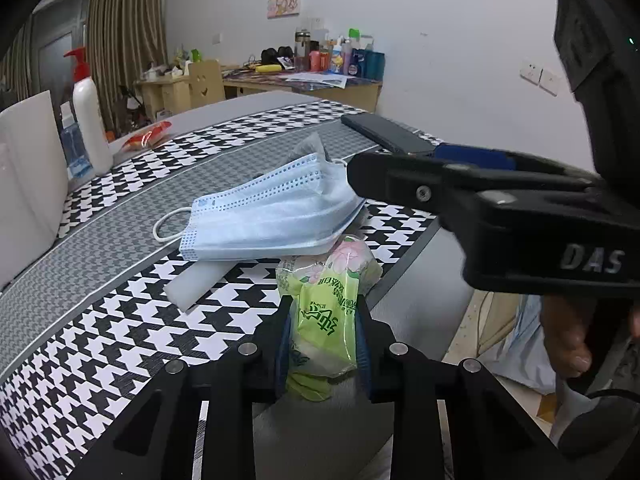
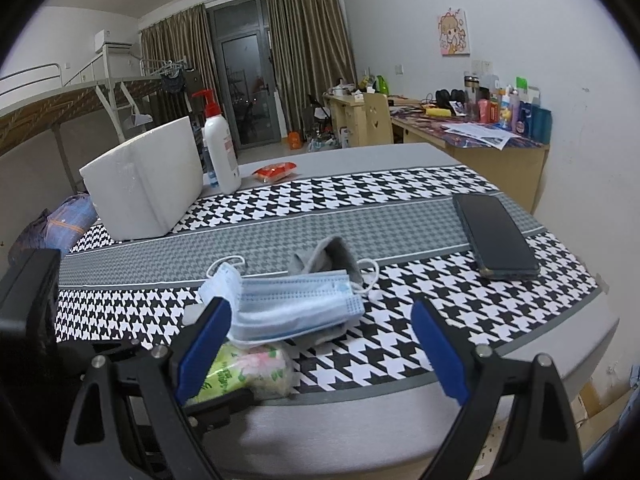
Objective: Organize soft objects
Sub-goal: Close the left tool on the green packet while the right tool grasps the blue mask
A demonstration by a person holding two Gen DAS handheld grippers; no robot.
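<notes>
A green tissue pack (image 1: 328, 304) lies at the table's near edge, and my left gripper (image 1: 324, 320) is shut on it, blue pads pressing both sides. A light blue face mask (image 1: 272, 212) rests partly over the pack's far end. A grey cloth (image 1: 312, 146) pokes out behind the mask, and a white foam stick (image 1: 196, 284) lies under its near left corner. My right gripper (image 2: 320, 308) stands open just before the mask (image 2: 296, 304), nothing between its fingers. The tissue pack (image 2: 244, 372) lies by its left finger, the grey cloth (image 2: 332, 256) beyond.
A dark phone (image 2: 496, 236) lies on the houndstooth table cover (image 2: 400, 196) at the right. A white foam box (image 2: 148, 184), a pump bottle (image 2: 220, 148) and a red packet (image 2: 276, 170) stand at the far left. The table edge drops off close to both grippers.
</notes>
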